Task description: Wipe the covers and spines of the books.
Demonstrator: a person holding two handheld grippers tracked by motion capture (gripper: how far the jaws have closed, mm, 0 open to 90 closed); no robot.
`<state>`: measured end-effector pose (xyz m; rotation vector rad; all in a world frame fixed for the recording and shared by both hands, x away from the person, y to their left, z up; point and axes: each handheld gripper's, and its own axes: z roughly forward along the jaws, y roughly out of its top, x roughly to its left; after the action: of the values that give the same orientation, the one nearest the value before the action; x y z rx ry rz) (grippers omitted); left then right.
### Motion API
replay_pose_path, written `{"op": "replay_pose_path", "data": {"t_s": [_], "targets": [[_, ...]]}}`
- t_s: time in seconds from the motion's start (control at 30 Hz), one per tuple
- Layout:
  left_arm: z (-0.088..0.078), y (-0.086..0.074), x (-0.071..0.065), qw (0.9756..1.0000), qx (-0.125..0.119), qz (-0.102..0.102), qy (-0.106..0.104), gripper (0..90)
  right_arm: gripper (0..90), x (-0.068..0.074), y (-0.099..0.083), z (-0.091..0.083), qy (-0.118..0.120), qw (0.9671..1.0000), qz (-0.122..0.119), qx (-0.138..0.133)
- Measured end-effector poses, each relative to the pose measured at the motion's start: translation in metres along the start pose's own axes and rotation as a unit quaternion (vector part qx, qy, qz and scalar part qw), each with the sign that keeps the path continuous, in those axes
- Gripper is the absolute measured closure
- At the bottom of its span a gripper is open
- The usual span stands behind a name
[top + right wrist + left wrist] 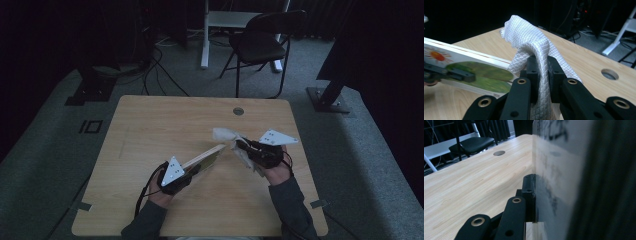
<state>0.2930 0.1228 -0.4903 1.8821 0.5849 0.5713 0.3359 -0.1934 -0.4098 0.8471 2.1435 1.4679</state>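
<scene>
I am clamping the board [204, 160] in my left gripper [192, 171] above the table [150, 130] and the white cloth [534, 42] in my right gripper [543, 72], beside its edge; wiping hard could twist the board loose.

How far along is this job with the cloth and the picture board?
Done: both are picked up. The left gripper clamps the board tilted above the table; the right gripper pinches the white cloth. In hand: cloth near the board's end. Left: apparently the wiping itself.
</scene>
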Motion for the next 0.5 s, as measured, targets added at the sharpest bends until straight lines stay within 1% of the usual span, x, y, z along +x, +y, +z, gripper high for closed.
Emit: {"op": "replay_pose_path", "data": {"t_s": [0.03,0.07,0.1,0.13,0.2,0.3,0.5], "targets": [[0.0,0.0,0.0,1.0,0.0,0.0,0.0,78.2,82.7,0.0,0.0,0.0,0.0,1.0,0.0,0.0],[-0.001,0.001,0.0,1.0,0.0,0.002,0.001,78.2,82.7,-0.005,-0.003,0.001,-0.004,1.0,0.007,0.002],[-0.001,0.001,0.0,1.0,0.0,0.002,0.001,78.2,82.7,-0.005,-0.003,0.001,-0.004,1.0,0.007,0.002],[-0.002,0.001,0.0,1.0,-0.002,0.002,0.0,78.2,82.7,-0.008,-0.006,0.003,-0.006,0.9999,0.014,0.006],[-0.003,0.002,-0.001,1.0,-0.004,0.002,-0.001,78.2,82.7,-0.011,-0.009,0.005,-0.007,0.9997,0.019,0.011],[-0.003,0.003,-0.001,1.0,-0.004,0.003,-0.003,78.2,82.7,-0.012,-0.011,0.007,-0.007,0.9997,0.02,0.015],[-0.006,0.006,-0.003,0.9999,-0.012,0.007,-0.01,78.2,82.7,-0.017,-0.017,0.012,-0.01,0.9991,0.033,0.024]]}}
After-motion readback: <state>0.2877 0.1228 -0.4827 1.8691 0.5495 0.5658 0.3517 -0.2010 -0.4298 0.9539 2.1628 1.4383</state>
